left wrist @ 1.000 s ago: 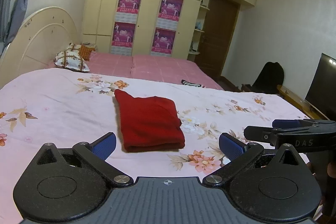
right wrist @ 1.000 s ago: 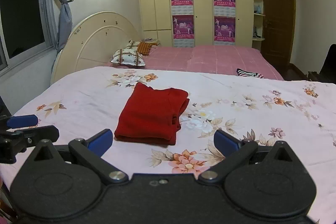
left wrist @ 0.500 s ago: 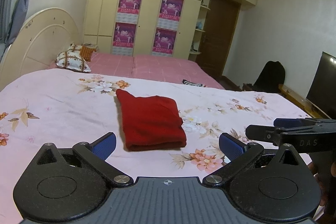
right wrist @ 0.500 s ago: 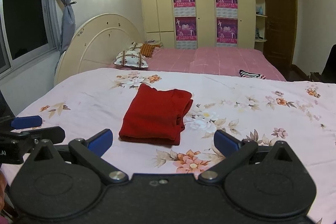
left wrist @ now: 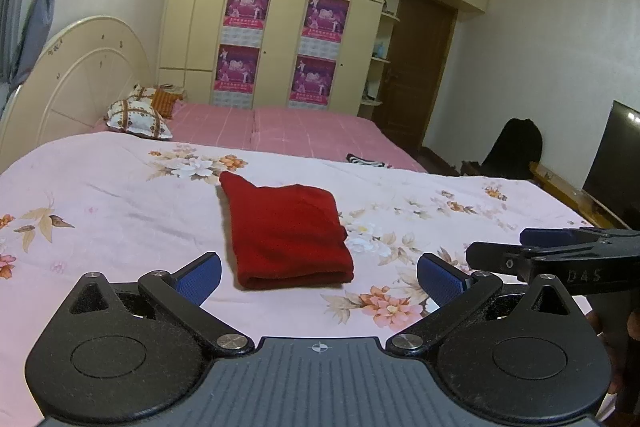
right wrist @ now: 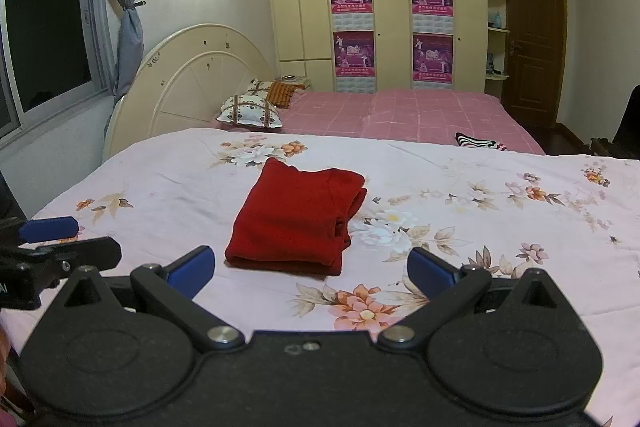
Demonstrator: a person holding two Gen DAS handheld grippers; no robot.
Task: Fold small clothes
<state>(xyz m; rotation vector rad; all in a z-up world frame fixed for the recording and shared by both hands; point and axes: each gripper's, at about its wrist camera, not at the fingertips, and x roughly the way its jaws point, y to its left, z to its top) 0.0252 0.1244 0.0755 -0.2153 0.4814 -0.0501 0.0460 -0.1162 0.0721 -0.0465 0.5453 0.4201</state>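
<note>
Risk: both grippers, left gripper (left wrist: 318,277) and right gripper (right wrist: 310,269), gape wide, empty; brushing the folded red garment (left wrist: 286,231) undoes your fold.

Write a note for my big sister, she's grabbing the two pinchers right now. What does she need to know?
Left gripper: jaws wide open, holding nothing, hovering at the near edge of the bed.
Right gripper: the same, jaws open and empty, beside the left one.
The red garment lies folded into a neat rectangle on the floral bedspread, just ahead of both grippers, touched by neither.
Done: the red garment looks fully folded.
Left: a striped item sits far back on the pink sheet; whether it is clothing to fold cannot be told from here.
</note>
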